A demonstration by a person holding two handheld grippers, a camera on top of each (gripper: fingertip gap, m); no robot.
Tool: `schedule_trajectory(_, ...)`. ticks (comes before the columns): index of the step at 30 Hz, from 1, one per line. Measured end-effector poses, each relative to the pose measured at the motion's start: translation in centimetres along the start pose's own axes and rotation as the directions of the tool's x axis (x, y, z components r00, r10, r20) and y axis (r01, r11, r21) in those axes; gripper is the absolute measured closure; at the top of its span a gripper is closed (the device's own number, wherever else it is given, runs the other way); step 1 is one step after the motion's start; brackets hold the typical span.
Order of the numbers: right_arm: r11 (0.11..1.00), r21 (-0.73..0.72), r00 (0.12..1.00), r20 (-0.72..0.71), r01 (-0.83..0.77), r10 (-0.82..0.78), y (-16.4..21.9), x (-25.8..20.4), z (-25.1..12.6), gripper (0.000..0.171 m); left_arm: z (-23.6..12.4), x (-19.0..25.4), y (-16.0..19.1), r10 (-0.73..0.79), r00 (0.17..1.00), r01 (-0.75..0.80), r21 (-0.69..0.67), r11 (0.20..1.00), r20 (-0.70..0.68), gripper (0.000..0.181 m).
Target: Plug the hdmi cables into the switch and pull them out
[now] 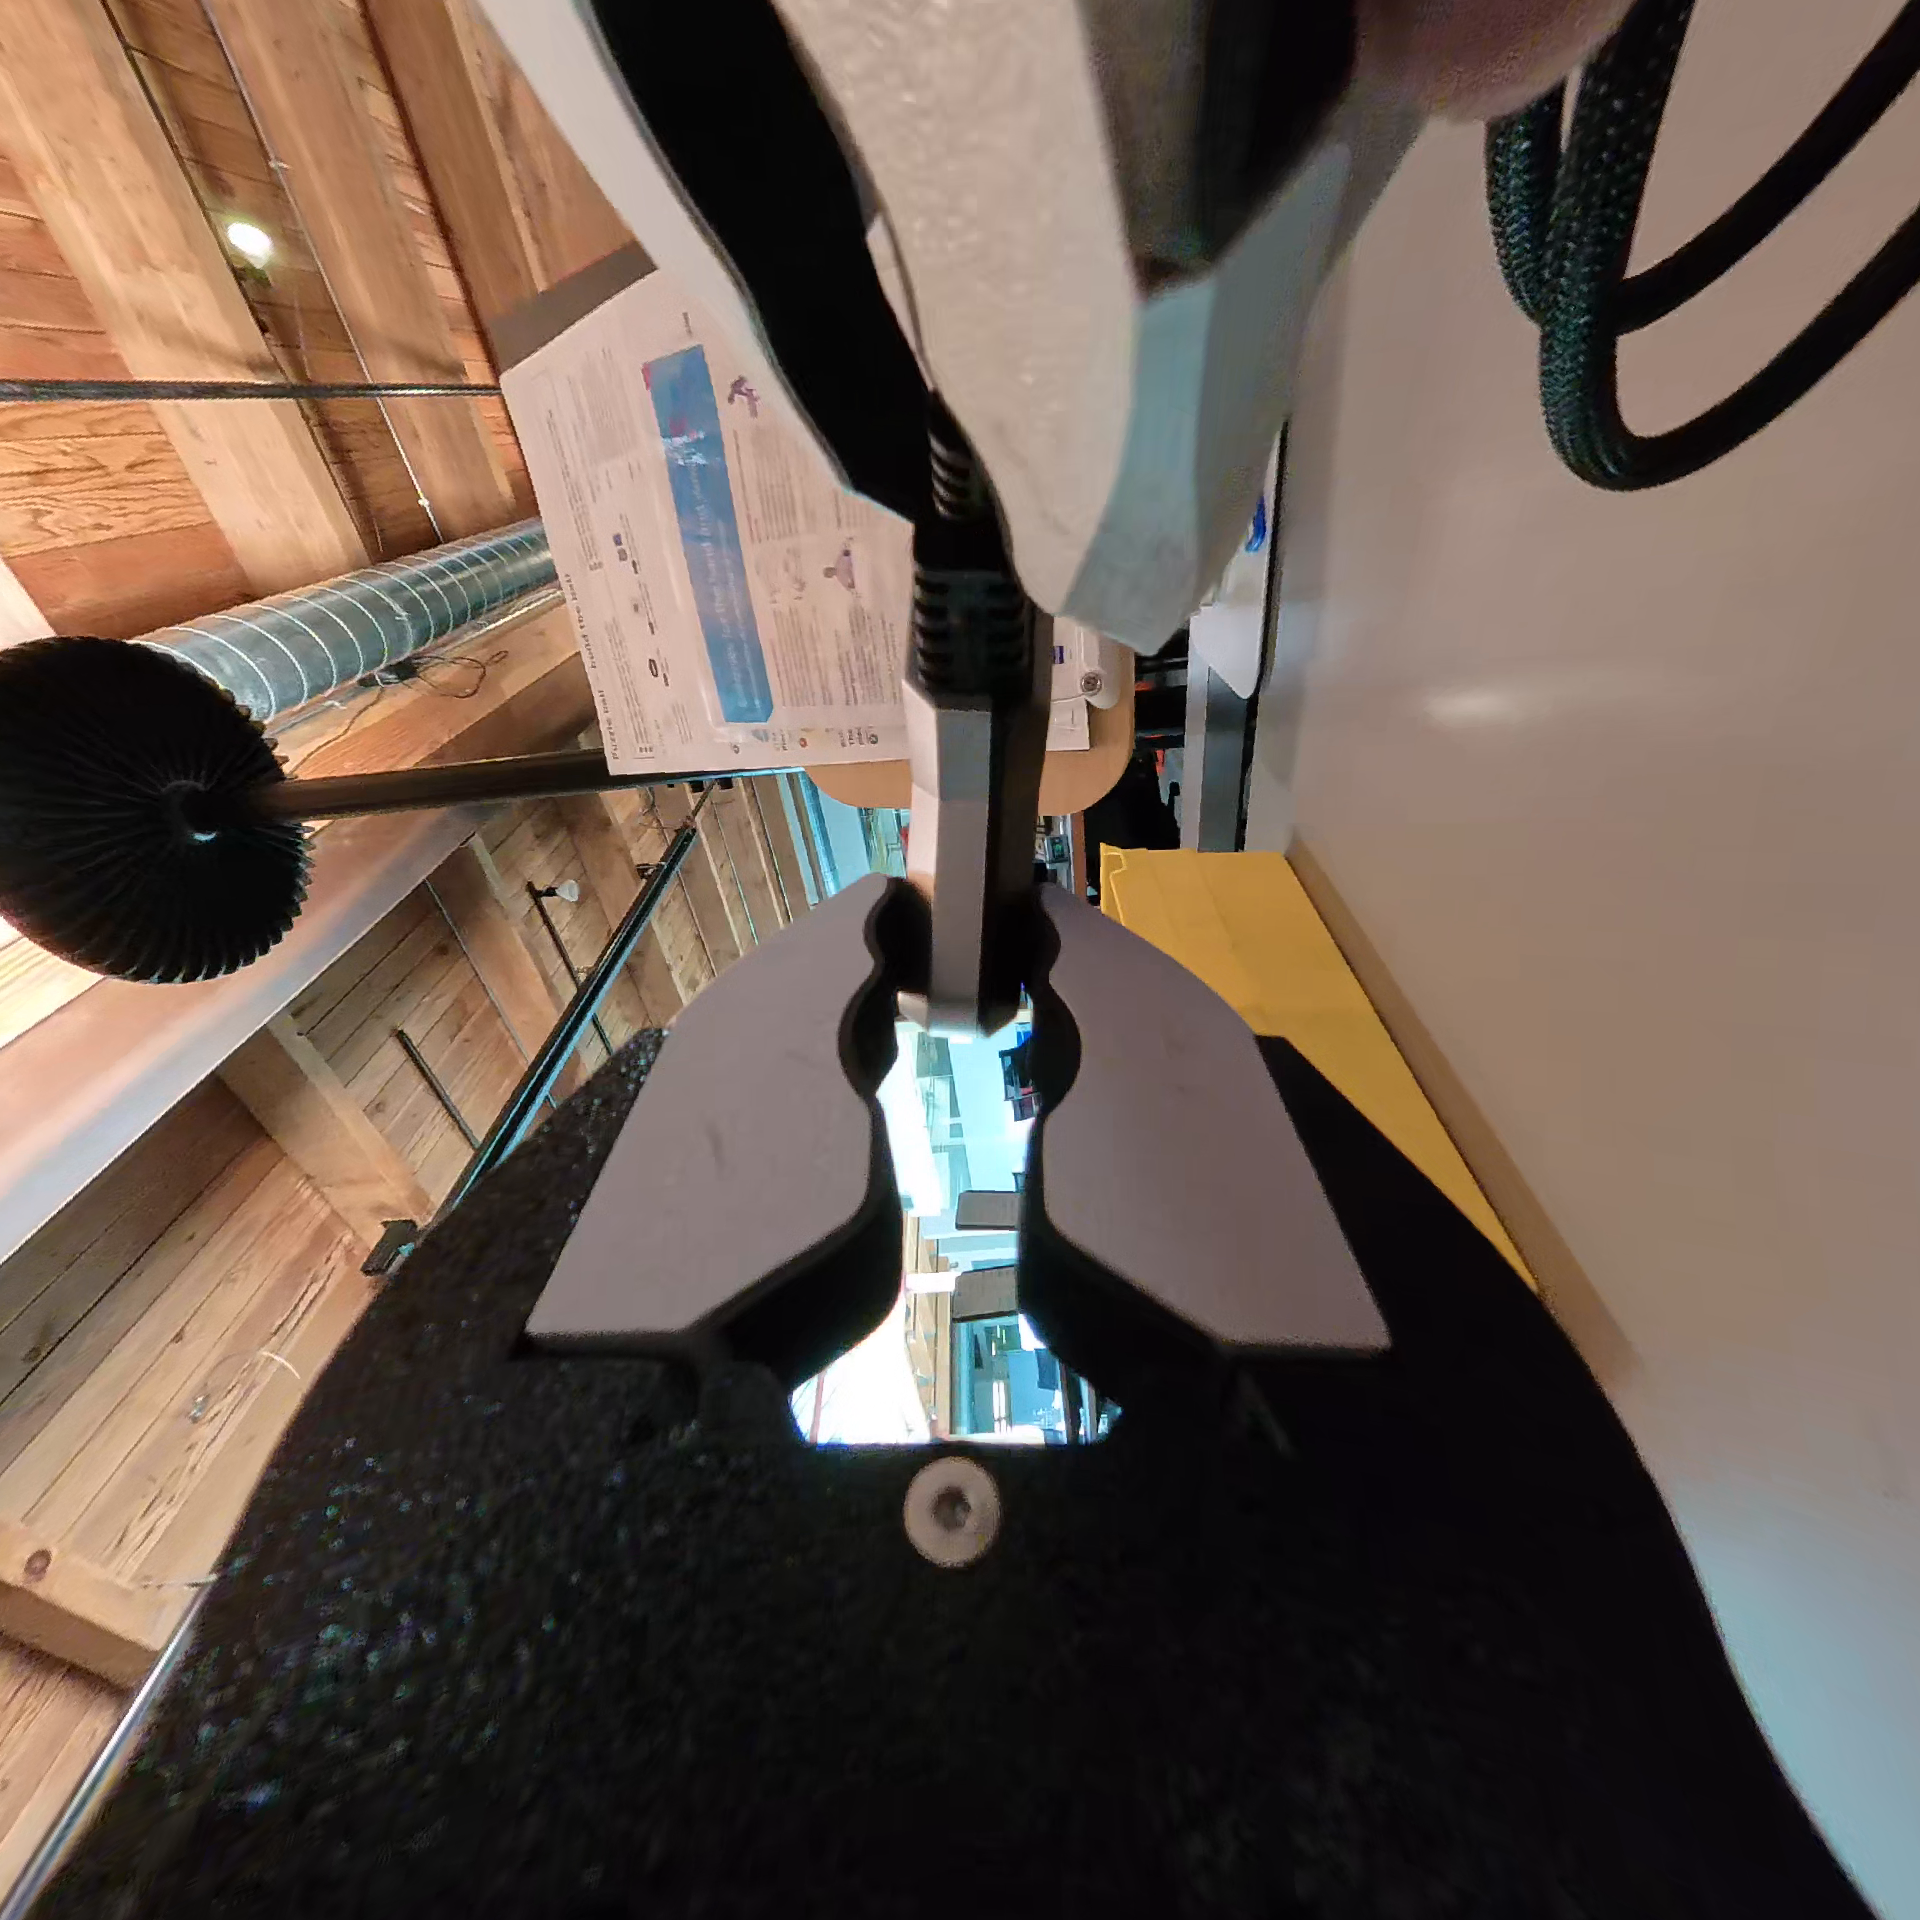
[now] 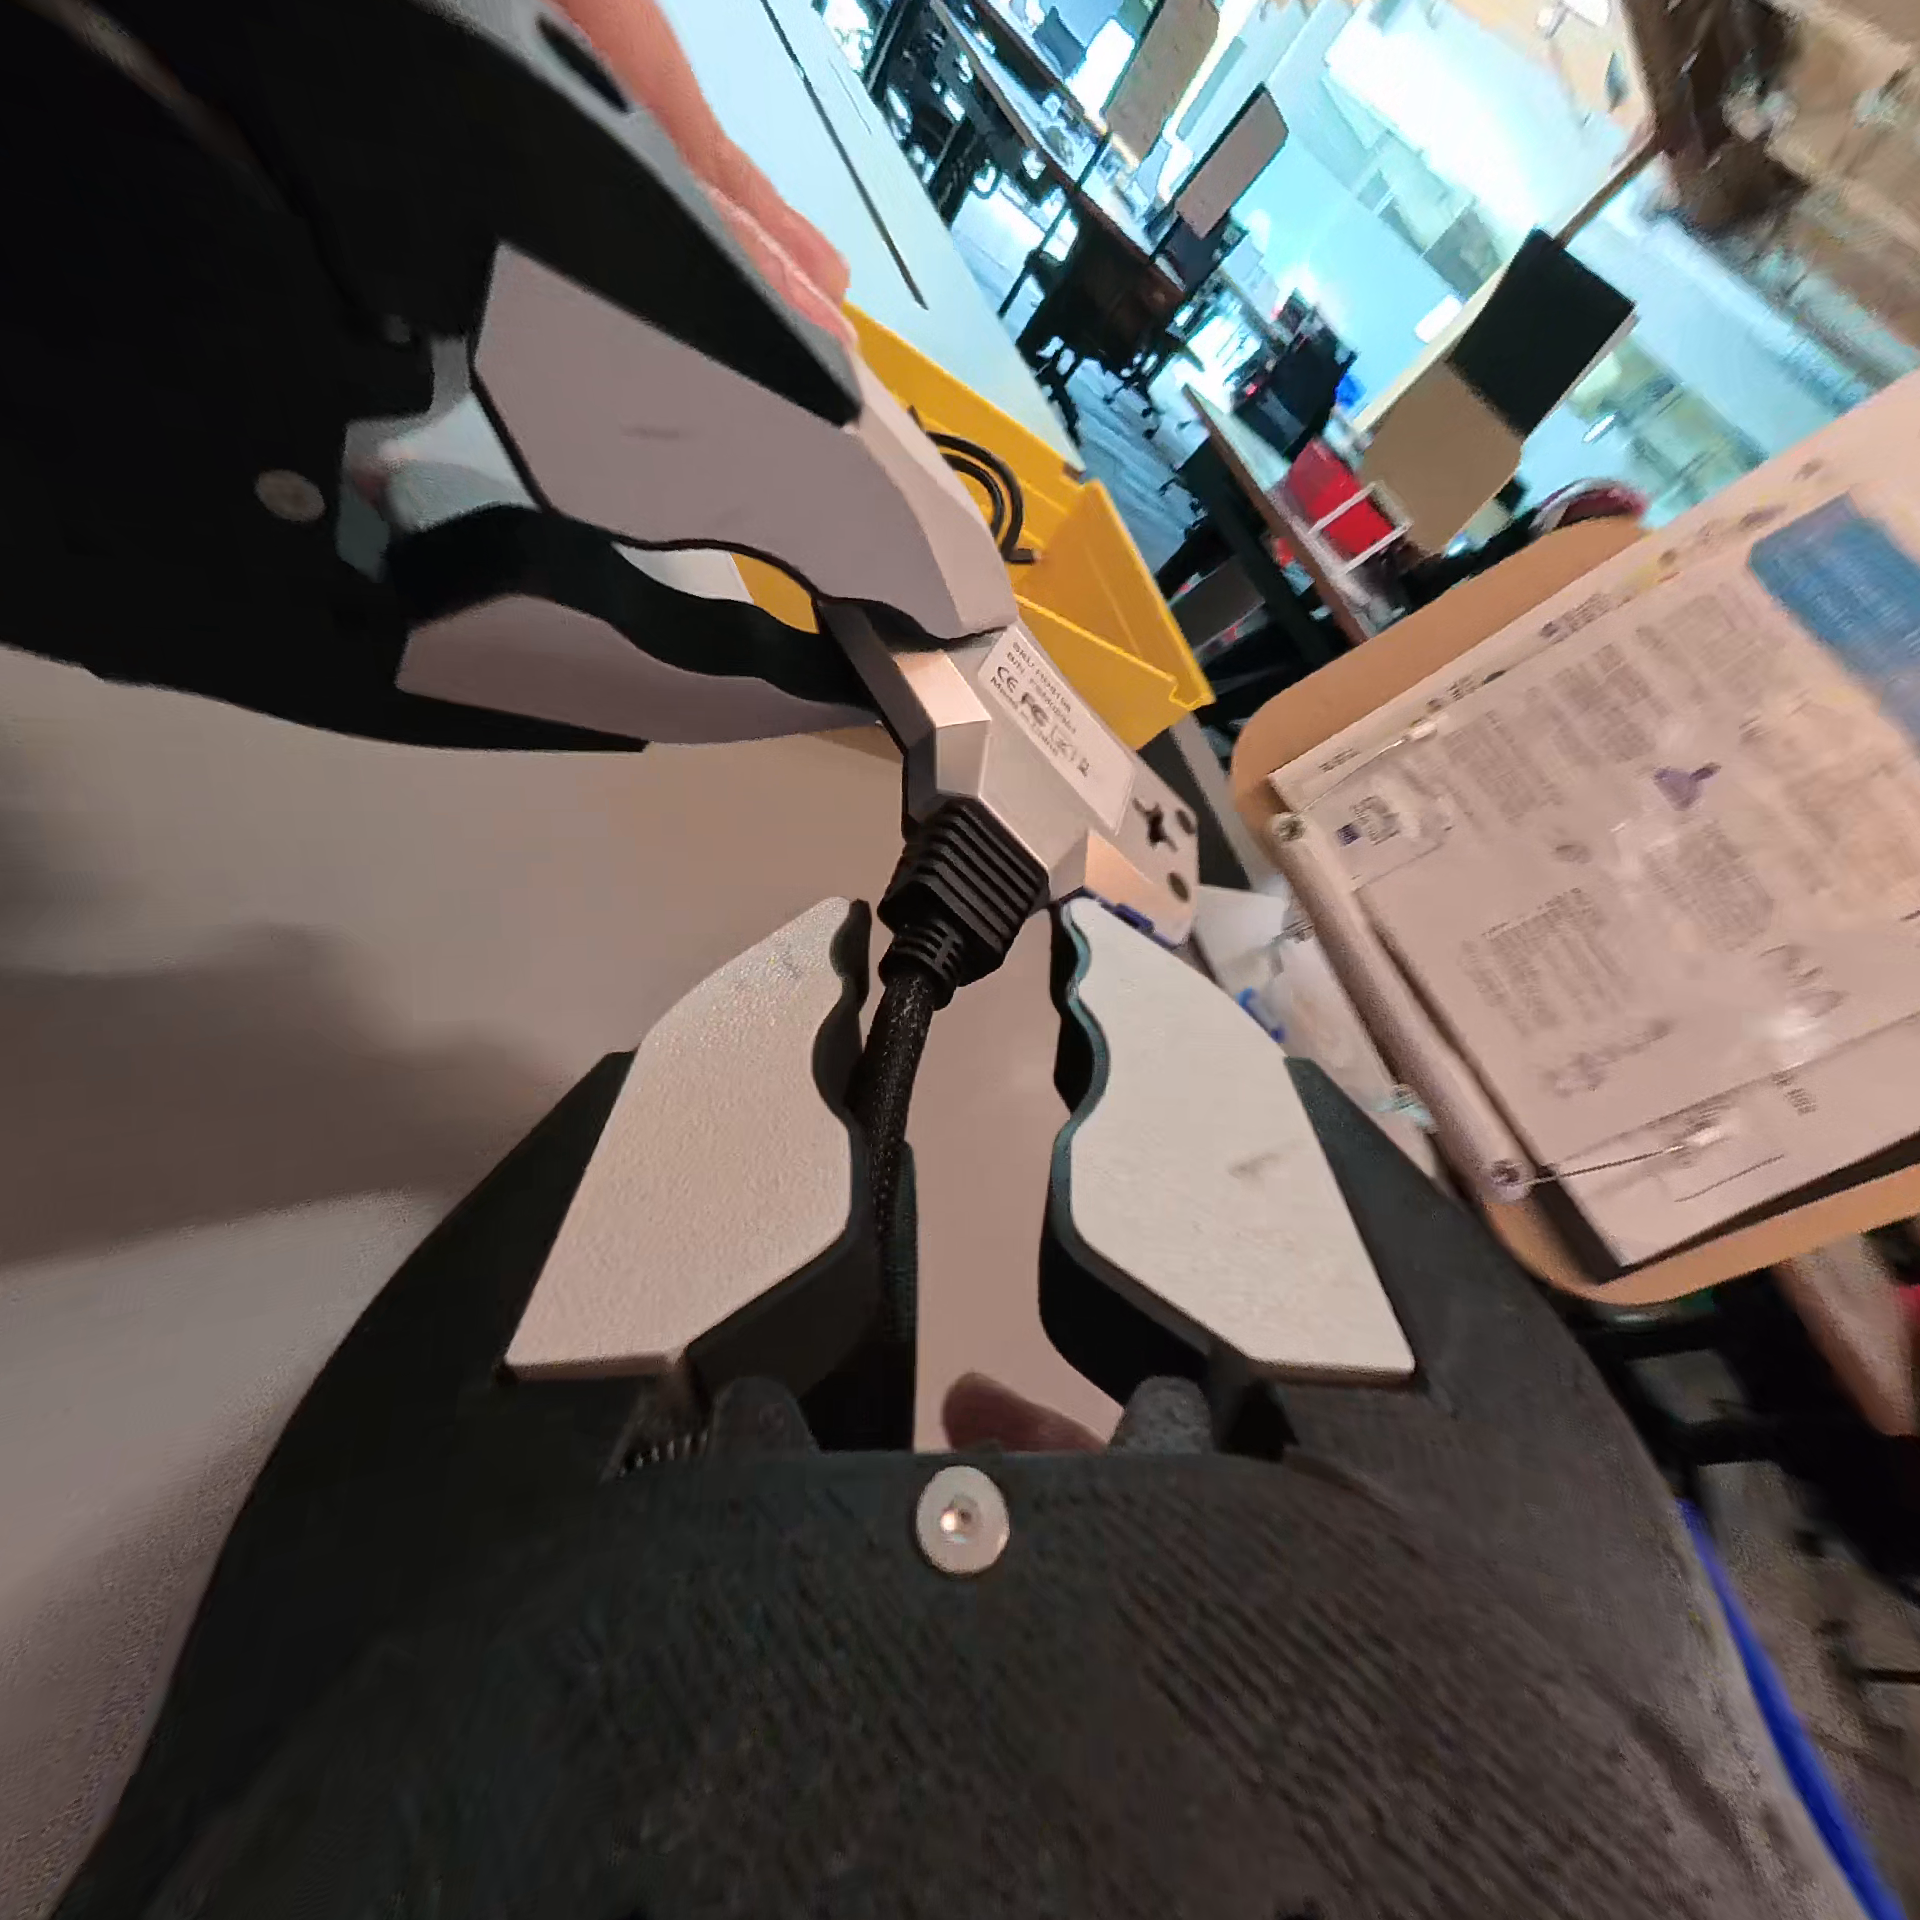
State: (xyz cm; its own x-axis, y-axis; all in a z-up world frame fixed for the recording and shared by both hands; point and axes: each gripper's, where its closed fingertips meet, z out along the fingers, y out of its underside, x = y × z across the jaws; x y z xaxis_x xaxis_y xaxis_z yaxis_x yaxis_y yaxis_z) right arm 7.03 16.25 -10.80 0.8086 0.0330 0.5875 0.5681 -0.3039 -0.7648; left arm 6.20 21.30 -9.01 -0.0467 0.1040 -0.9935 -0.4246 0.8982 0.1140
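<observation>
A slim silver HDMI switch (image 1: pixel 961 831) is edge-on in the left wrist view, held off the table. My left gripper (image 1: pixel 961 935) is shut on its near end. A black HDMI plug (image 1: pixel 971 623) sits in the switch's far end. In the right wrist view the switch (image 2: pixel 1039 748) shows a white label, and my left gripper (image 2: pixel 894 665) comes in from the upper left. My right gripper (image 2: pixel 961 920) is shut on the plug (image 2: pixel 961 894). The plug's braided black cable (image 2: pixel 894 1091) runs back between the fingers.
A white table (image 2: pixel 312 883) lies under both grippers. A yellow bin (image 2: pixel 1091 582) stands at its far edge. A board with a printed sheet (image 2: pixel 1610 883) is on the right. More braided cable (image 1: pixel 1558 260) loops on the table (image 1: pixel 1610 935).
</observation>
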Motion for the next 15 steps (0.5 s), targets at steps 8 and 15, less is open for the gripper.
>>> schedule_trajectory(8,0.951,-0.016,0.941,-0.139,0.310,-0.309,-0.2,0.3,0.9,0.149,0.2,0.8,0.2,-0.041,0.994,0.043,0.019,0.999,-0.100,0.159)
schedule_trajectory(15,0.974,0.103,0.960,-0.216,0.202,-0.177,-1.4,2.7,-1.0,0.155,-2.7,-3.5,0.3,-0.471,0.869,0.494,0.278,0.824,-0.150,0.125)
